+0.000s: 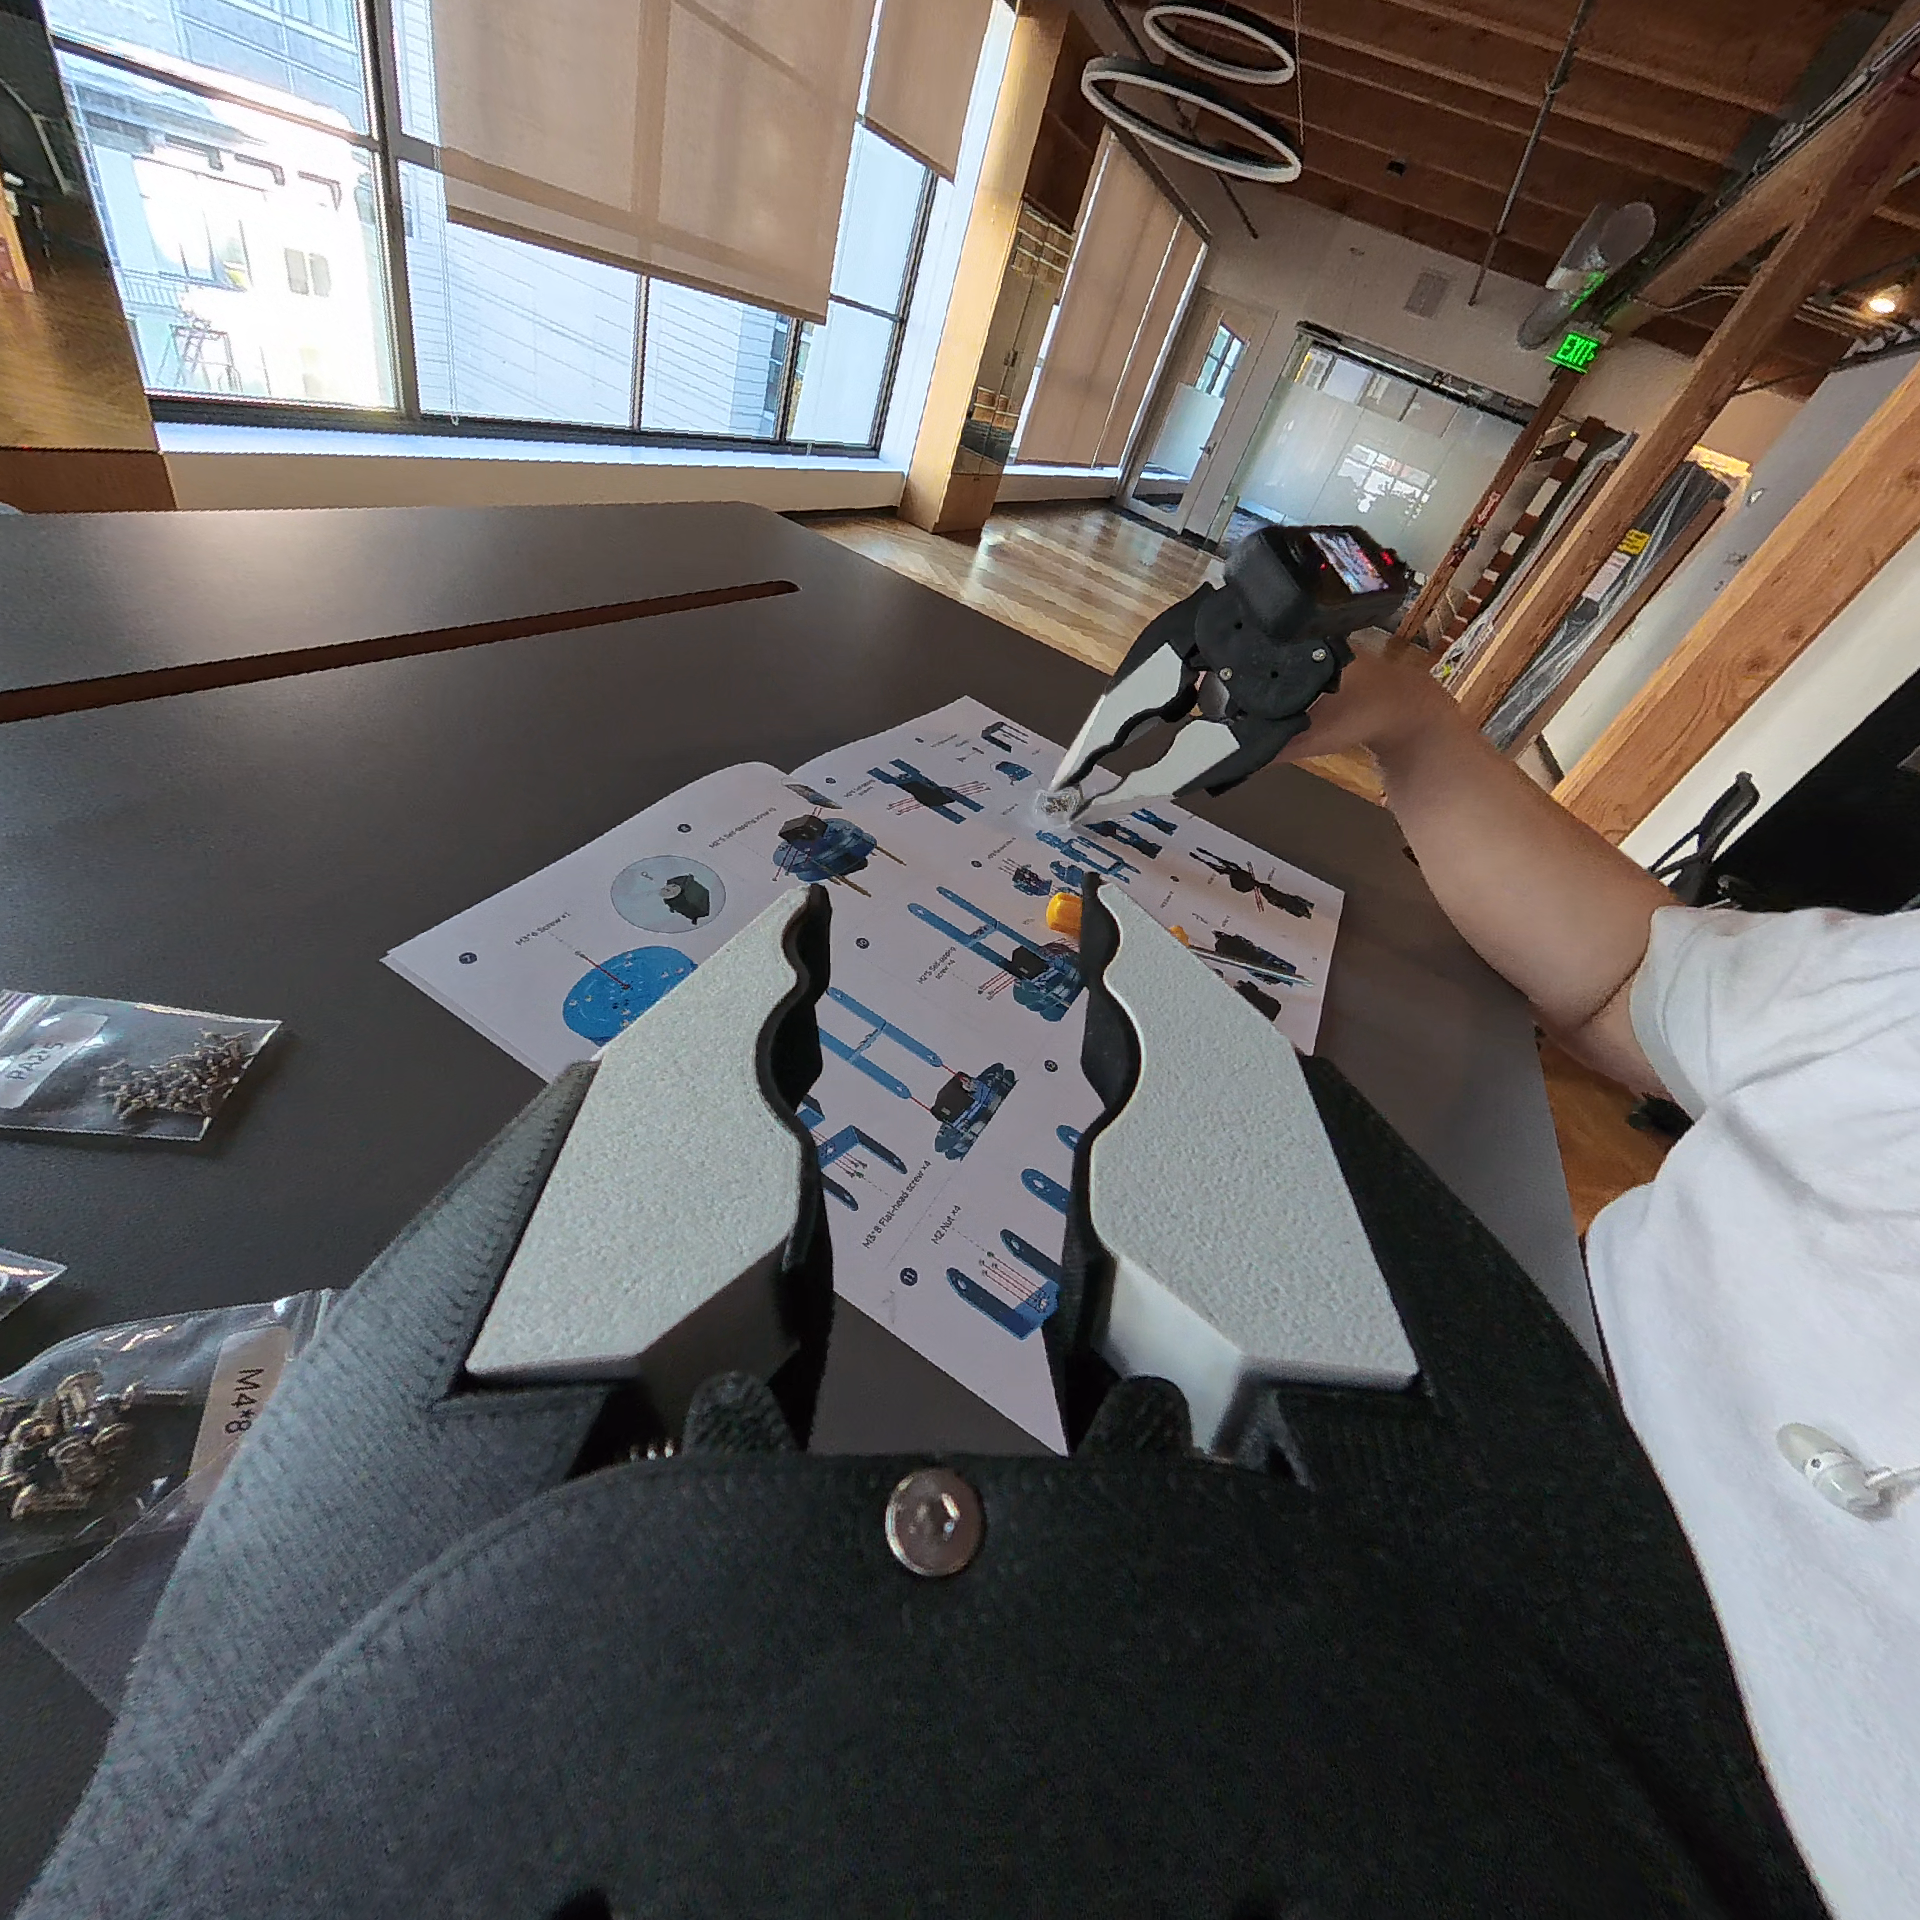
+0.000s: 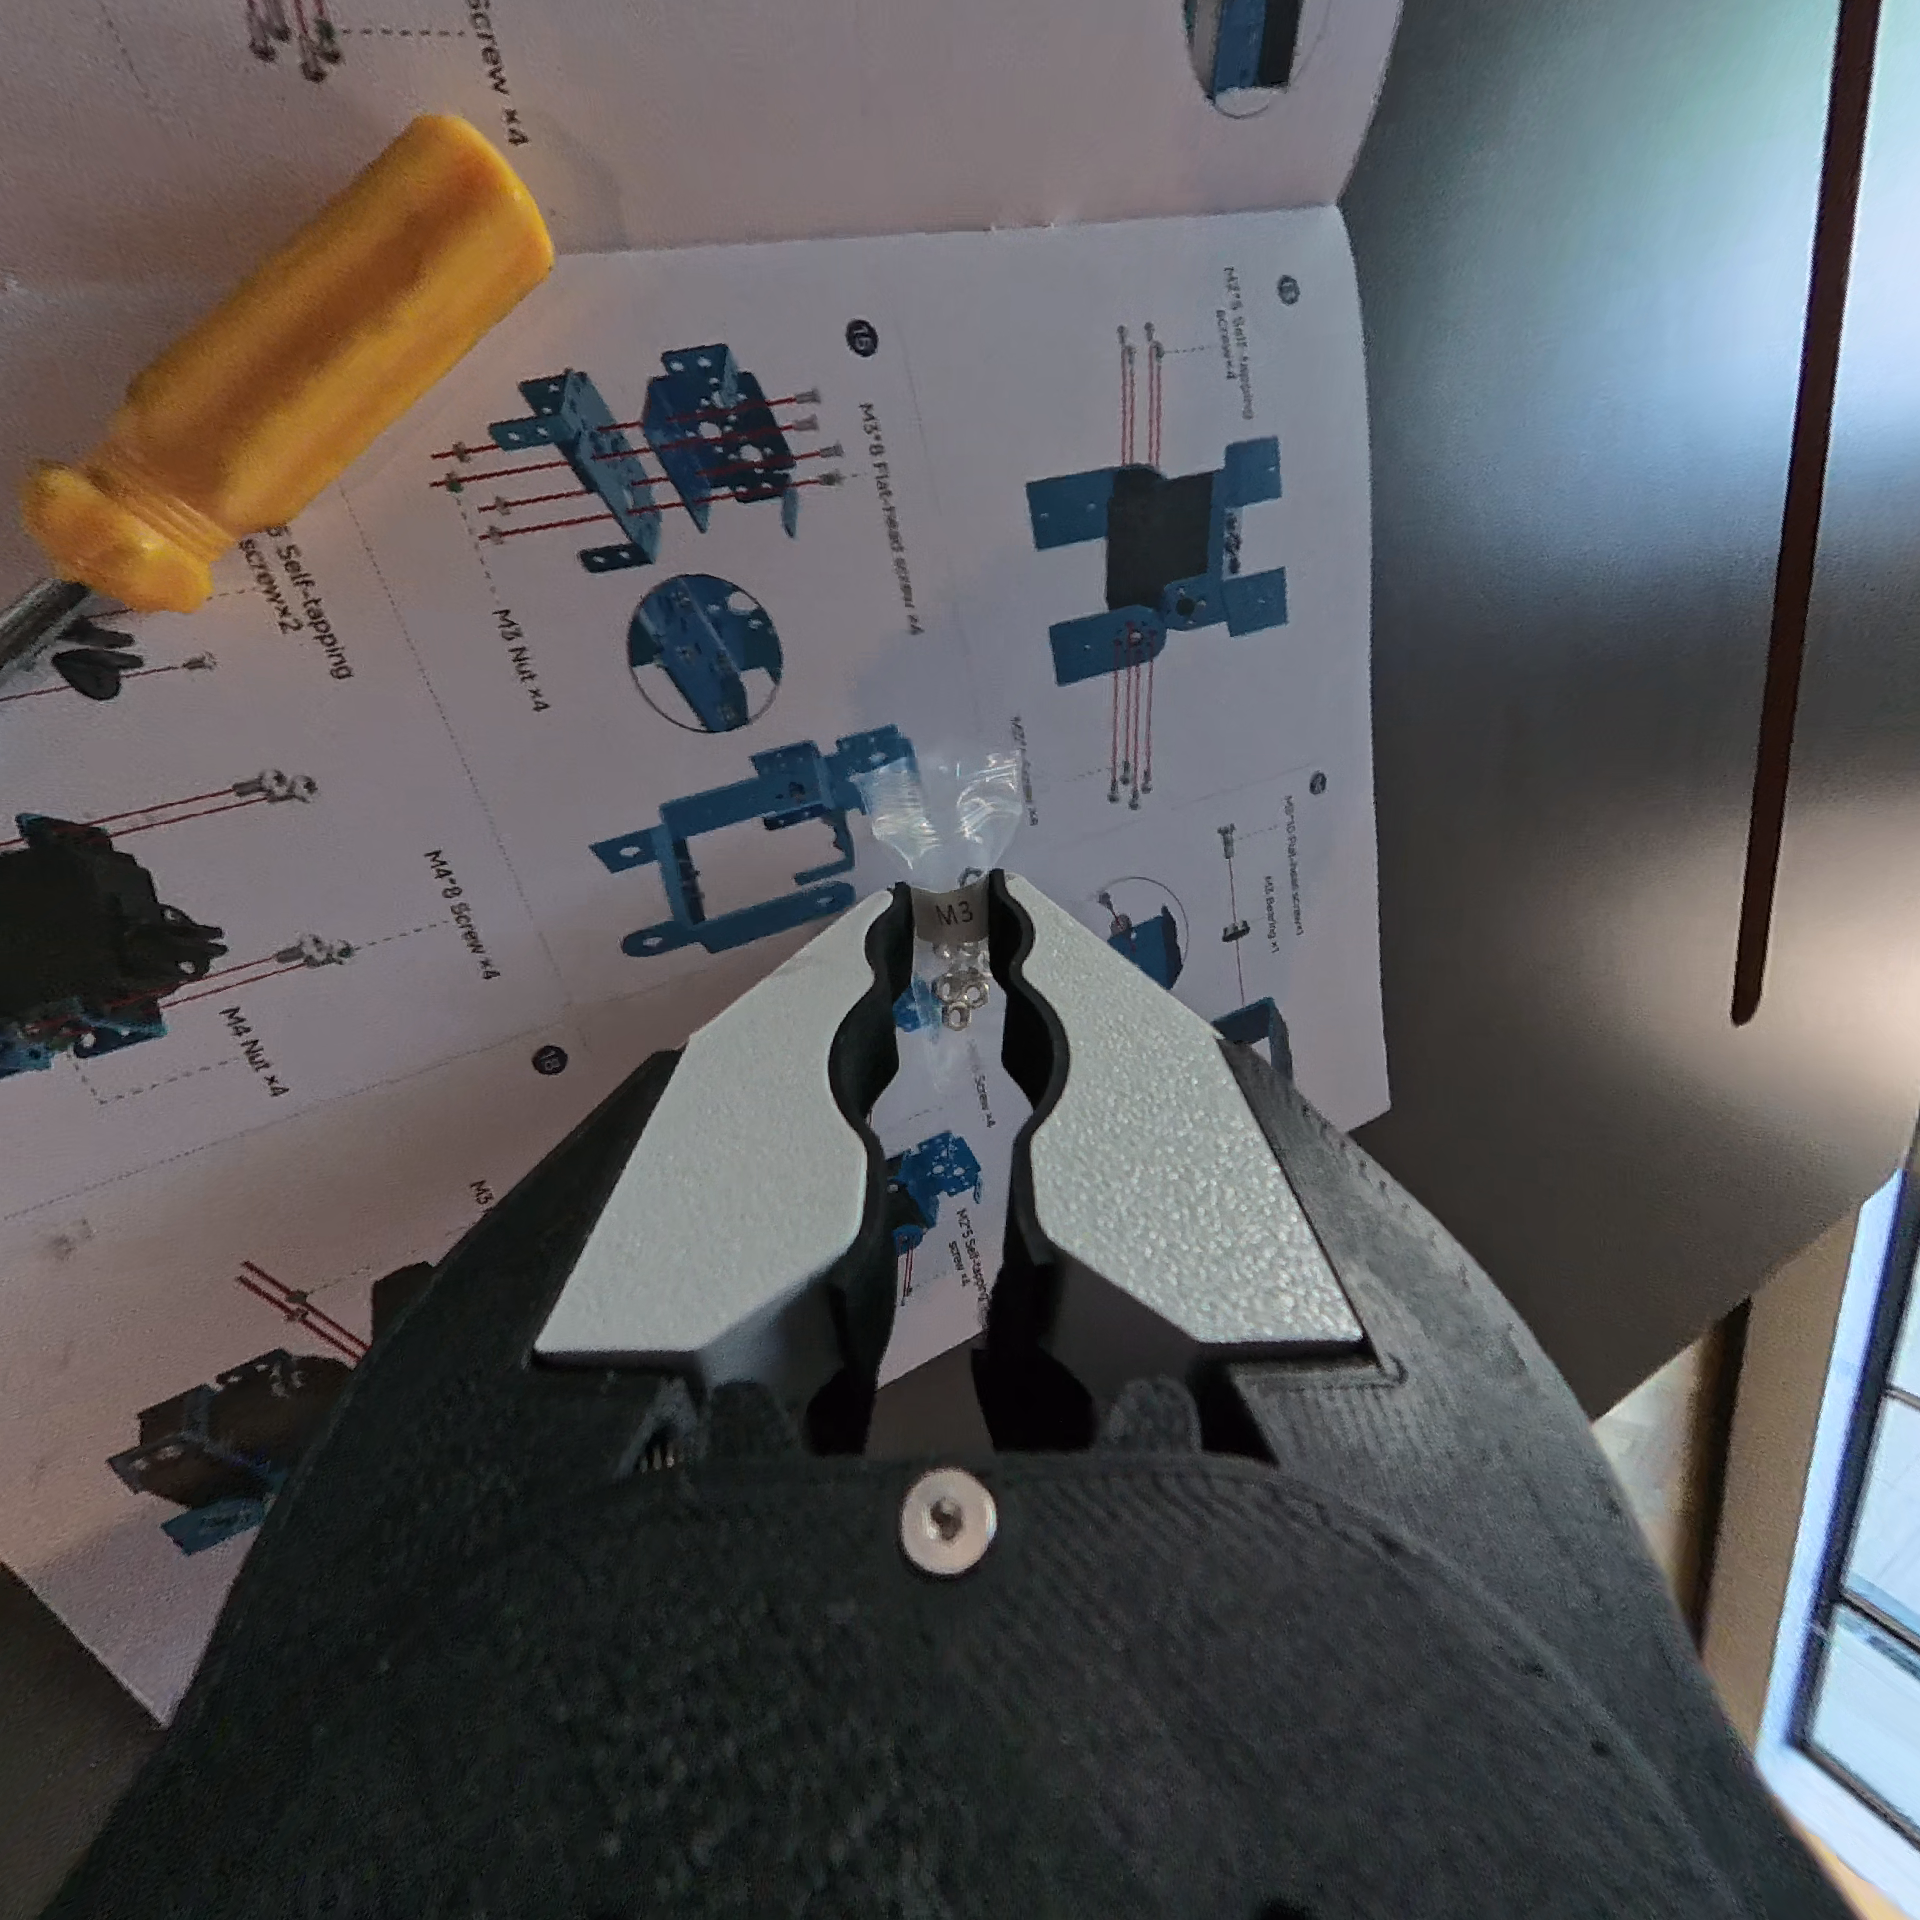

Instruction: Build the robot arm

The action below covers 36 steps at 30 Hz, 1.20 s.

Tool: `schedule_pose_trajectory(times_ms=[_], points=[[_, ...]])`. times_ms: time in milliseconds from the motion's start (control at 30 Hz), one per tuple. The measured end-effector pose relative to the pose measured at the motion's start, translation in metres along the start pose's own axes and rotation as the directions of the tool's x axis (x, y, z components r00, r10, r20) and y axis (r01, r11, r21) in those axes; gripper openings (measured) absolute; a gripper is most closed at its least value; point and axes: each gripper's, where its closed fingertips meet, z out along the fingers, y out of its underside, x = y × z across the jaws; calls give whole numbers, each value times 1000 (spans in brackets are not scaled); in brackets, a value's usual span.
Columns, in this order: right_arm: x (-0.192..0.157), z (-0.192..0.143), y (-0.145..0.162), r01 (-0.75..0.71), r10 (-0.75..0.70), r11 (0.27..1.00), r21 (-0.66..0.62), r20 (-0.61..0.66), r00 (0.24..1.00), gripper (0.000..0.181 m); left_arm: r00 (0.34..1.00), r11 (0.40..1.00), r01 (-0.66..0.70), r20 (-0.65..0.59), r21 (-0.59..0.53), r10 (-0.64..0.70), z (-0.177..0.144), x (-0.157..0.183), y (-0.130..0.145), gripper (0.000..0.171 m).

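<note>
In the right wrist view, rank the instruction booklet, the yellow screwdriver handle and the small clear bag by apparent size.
1. instruction booklet, fills most of the view
2. yellow screwdriver handle
3. small clear bag, pinched in the right gripper, partly hidden

The metal shaft of the yellow screwdriver is cut by the left edge of the right wrist view. In the left wrist view, the left gripper's right finger hides most of it. Two bags of screws at near left are cut by the edge.
</note>
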Motion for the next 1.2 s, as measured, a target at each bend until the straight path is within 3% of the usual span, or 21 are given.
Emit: schedule_pose_trajectory(times_ms=[633, 1200], points=[[2, 5, -12, 93, -93, 993, -67, 10, 996, 12, 1000, 1000, 3, -2, -15, -3, 1, 0, 3, 47], [-1, 7, -22, 110, -110, 993, -48, 7, 994, 9, 1000, 1000, 3, -11, -28, -3, 3, 2, 5, 47]])
